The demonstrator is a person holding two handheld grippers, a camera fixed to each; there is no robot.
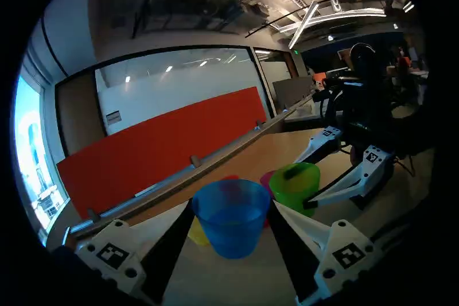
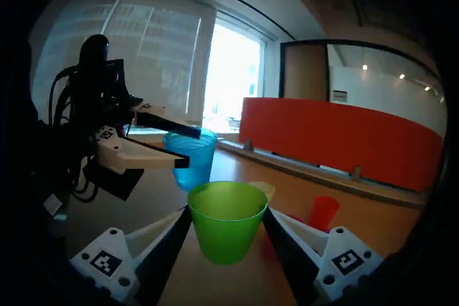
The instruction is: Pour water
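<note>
Because the pour depends on bringing one rim over another mouth, the relation that counts is this: the translucent blue plastic cup [image 1: 232, 223] stands with its long axis close to upright, and the translucent green plastic cup [image 1: 295, 184] sits just beside the blue cup, to its right and a little beyond it in the left gripper view. Whether the two walls touch cannot be told. A paler band low in the blue cup looks like water, up to about half its height; the green cup seems empty. The left claw [image 1: 231, 205] is clamped on the blue cup, one finger against each side wall, so it is probably the pouring side. The right claw [image 2: 226, 214] grips the green cup the same way, mouth up. Tipping the blue cup toward the green cup looks like the likely move. Beyond the blue cup, a small yellow cup [image 1: 198, 234] and a red cup [image 2: 323, 212] rest on the pale wooden bench [image 1: 258, 157].
</note>
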